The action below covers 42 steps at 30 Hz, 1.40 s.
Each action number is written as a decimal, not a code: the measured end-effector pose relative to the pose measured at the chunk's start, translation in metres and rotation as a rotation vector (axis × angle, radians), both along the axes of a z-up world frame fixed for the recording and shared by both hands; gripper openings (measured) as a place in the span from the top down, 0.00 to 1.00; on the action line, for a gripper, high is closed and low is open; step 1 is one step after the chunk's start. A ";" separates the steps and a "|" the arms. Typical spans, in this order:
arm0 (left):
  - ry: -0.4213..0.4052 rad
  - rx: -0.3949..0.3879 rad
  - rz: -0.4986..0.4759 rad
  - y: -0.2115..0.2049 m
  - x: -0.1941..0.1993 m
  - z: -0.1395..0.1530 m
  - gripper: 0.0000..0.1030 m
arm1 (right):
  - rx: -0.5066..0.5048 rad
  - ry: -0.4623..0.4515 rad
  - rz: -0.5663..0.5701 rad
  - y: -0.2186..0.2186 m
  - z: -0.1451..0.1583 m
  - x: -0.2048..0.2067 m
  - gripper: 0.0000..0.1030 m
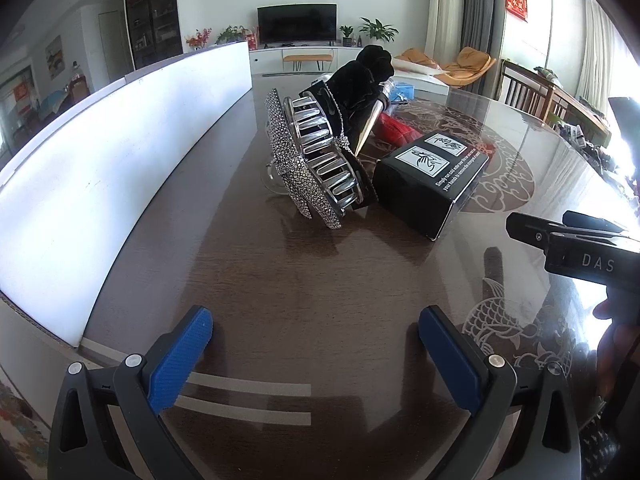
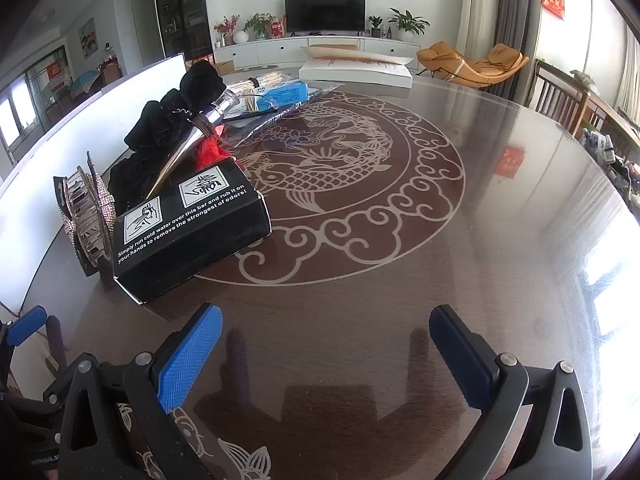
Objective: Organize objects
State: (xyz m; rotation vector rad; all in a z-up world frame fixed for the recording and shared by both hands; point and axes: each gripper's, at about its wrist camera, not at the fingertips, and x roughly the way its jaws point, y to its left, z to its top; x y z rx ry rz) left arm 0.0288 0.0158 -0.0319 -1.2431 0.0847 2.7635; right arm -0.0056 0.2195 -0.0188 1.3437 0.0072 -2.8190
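A rhinestone hair claw clip (image 1: 316,162) (image 2: 90,210) stands on the dark table beside a black printed box (image 1: 432,176) (image 2: 188,228). Behind them lie a black velvet scrunchie (image 1: 360,76) (image 2: 176,116), a silver cone-shaped piece (image 1: 368,126) (image 2: 180,156) and something red (image 1: 396,130) (image 2: 210,152). My left gripper (image 1: 316,344) is open, low over the table, well short of the clip, with nothing between its blue pads. My right gripper (image 2: 326,344) is open and empty too, just right of the box; its body (image 1: 580,248) shows at the right of the left wrist view.
A white board (image 1: 120,152) (image 2: 80,120) stands upright along the table's left side. Farther back lie a blue packet (image 2: 286,94), a bundle of sticks (image 2: 260,80) and a flat white box (image 2: 356,72). The glossy table (image 2: 480,240) has a fish pattern; wooden chairs (image 2: 560,96) stand at right.
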 end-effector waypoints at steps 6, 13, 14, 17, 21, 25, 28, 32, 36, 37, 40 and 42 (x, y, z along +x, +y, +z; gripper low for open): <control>-0.011 -0.001 -0.010 -0.005 0.008 0.000 0.00 | -0.003 -0.016 0.011 -0.001 -0.001 -0.002 0.00; -0.014 0.000 -0.003 -0.010 0.012 0.001 0.00 | -0.046 -0.019 0.051 -0.011 0.010 -0.003 0.00; -0.013 0.001 -0.003 -0.010 0.012 0.001 0.00 | -0.079 -0.010 0.057 -0.015 0.017 -0.005 0.00; -0.008 0.000 0.002 -0.009 0.012 0.000 0.00 | -0.175 0.002 0.061 -0.030 0.037 -0.023 0.00; -0.006 0.002 -0.003 -0.010 0.013 0.000 0.00 | -0.223 -0.067 0.014 -0.053 0.037 -0.061 0.00; -0.004 0.004 -0.006 -0.010 0.013 0.000 0.00 | -0.159 -0.066 -0.015 -0.073 0.032 -0.076 0.00; -0.002 0.003 -0.004 -0.010 0.014 0.000 0.00 | -0.082 -0.074 -0.033 -0.084 0.030 -0.082 0.00; -0.001 0.003 -0.003 -0.009 0.014 0.000 0.00 | 0.020 -0.126 -0.016 -0.087 0.013 -0.096 0.00; -0.001 0.004 -0.006 -0.010 0.014 0.000 0.00 | -0.015 -0.149 -0.052 -0.059 0.003 -0.081 0.00; -0.001 0.005 -0.006 -0.010 0.014 0.000 0.00 | -0.027 -0.148 -0.055 -0.052 0.001 -0.074 0.00; -0.006 0.005 -0.004 -0.010 0.013 0.000 0.00 | 0.010 -0.153 -0.059 -0.035 -0.004 -0.052 0.00; -0.032 -0.005 0.011 -0.011 0.008 0.002 0.00 | 0.015 -0.128 -0.041 -0.027 -0.005 -0.037 0.00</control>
